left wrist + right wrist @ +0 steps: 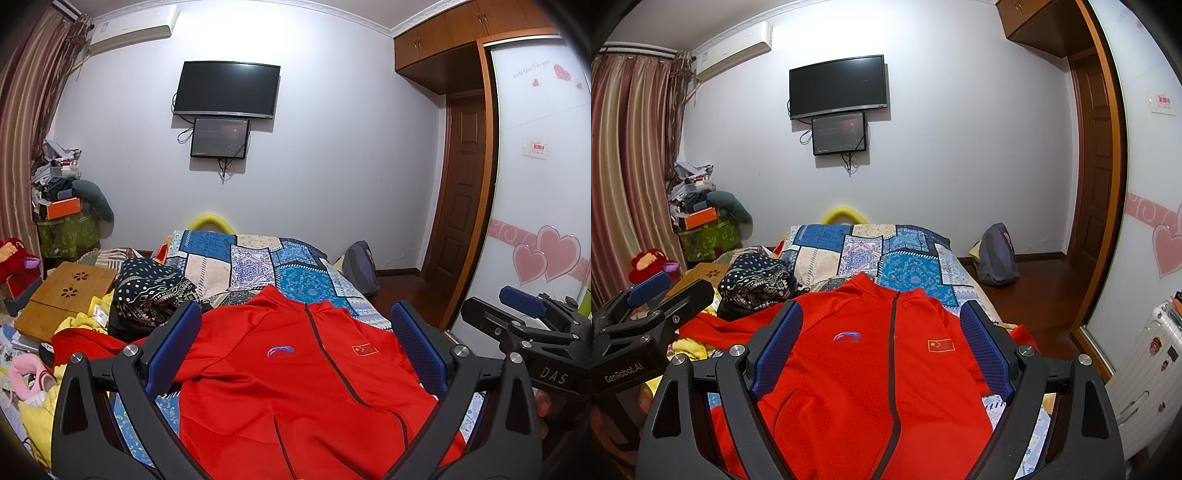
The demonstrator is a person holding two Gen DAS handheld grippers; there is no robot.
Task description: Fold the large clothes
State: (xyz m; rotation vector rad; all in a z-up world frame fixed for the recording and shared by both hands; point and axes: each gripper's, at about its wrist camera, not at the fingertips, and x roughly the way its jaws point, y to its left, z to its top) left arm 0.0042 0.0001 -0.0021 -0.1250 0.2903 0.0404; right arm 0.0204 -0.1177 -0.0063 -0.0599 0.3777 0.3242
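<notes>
right now the red zip jacket [295, 376] lies face-up on the patchwork bed [258, 258], collar away, zip running lengthwise ahead of both tongs, left gripper [295, 354] and right gripper [882, 350] gaping wide and empty above it, neither clearly nearer.

The red jacket [295, 387] runs off the bottom edge of both views, so its hem is cut off. The left gripper's [295, 350] blue pads cover part of each shoulder, and its left sleeve disappears among the clutter. The chest logo [847, 338] lettering is too small to read. The small screen [839, 133] under the television shows text too faint to make out, as does the wardrobe door's sticker [537, 148].
</notes>
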